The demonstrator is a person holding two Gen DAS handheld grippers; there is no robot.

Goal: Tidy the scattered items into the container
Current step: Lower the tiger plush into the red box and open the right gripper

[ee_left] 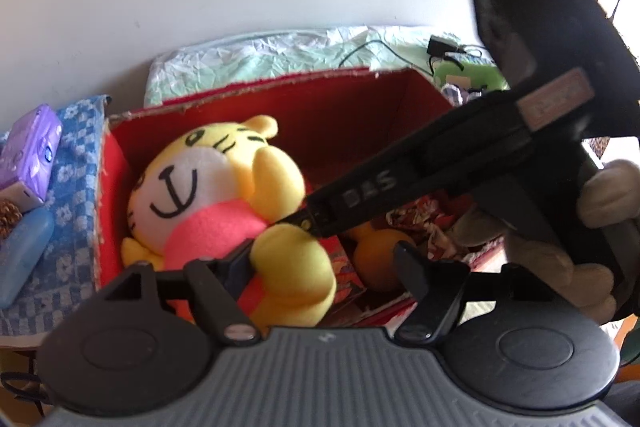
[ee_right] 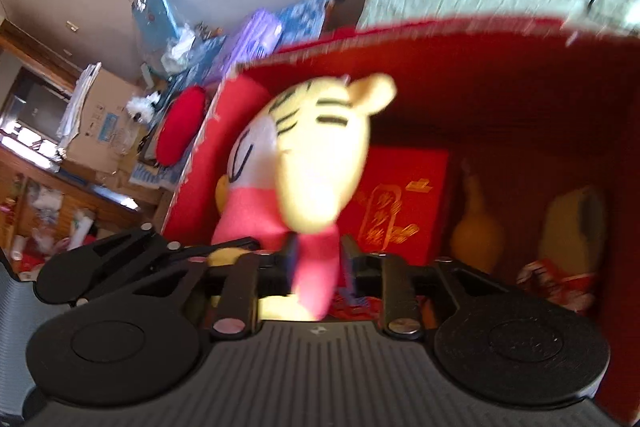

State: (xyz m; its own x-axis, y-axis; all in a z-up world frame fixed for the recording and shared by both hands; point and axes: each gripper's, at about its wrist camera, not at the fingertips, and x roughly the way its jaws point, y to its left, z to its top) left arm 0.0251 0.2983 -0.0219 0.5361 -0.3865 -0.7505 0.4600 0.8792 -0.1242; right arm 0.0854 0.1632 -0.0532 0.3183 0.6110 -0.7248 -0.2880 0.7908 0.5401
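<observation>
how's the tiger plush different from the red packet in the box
The tiger plush is soft, rounded and mostly yellow with a pink top; the red packet is flat, rectangular and red with gold print. The plush is clamped by the right gripper; the packet stands free against the back wall. Both are inside the red box.

A lived-in home is suggested by a rumpled bed (ee_left: 280, 55), cardboard boxes (ee_right: 102, 123) and cluttered wooden shelves (ee_right: 48, 203).
</observation>
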